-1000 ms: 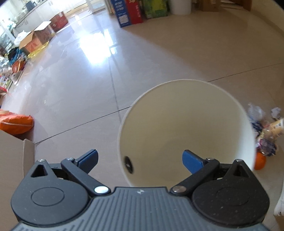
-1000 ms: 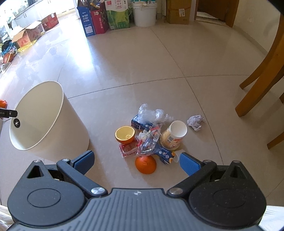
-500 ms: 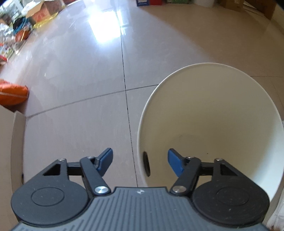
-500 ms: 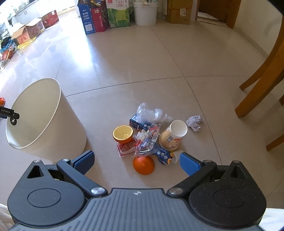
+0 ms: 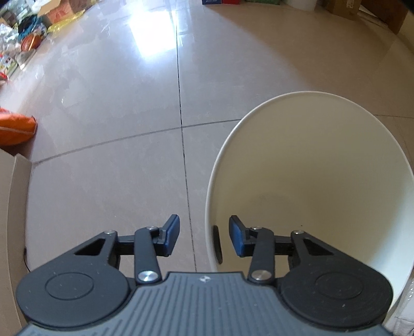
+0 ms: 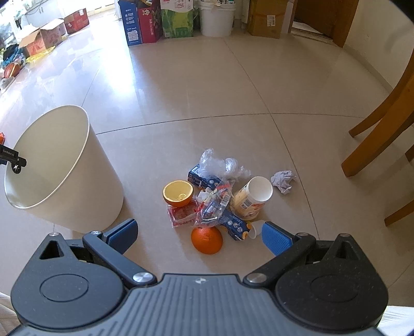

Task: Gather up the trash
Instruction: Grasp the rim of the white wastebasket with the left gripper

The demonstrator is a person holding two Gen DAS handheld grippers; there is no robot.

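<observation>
A cream waste bin (image 5: pixel 310 181) stands on the tiled floor, with nothing to be seen inside it. My left gripper (image 5: pixel 204 237) straddles its near rim, one finger outside and one inside; the jaws are closing, and gaps still show between pads and wall. The right wrist view has the bin (image 6: pixel 98 181) at the left. My right gripper (image 6: pixel 200 235) hangs open over a trash pile: an orange half (image 6: pixel 207 240), a hollow orange peel (image 6: pixel 178 192), a paper cup (image 6: pixel 252 196), a clear plastic bag (image 6: pixel 220 165), cartons, wrappers, and a crumpled paper (image 6: pixel 283 181).
Wooden chair legs (image 6: pixel 375 129) rise at the right. Boxes (image 6: pixel 155 23) and a white bucket (image 6: pixel 216 18) line the far wall. A cardboard box (image 5: pixel 13 206) and an orange bag (image 5: pixel 15 126) lie left of the bin.
My left gripper dropped and slid left from over the bin's mouth to its near rim, and its jaws narrowed a lot. The right gripper and the trash pile stayed put.
</observation>
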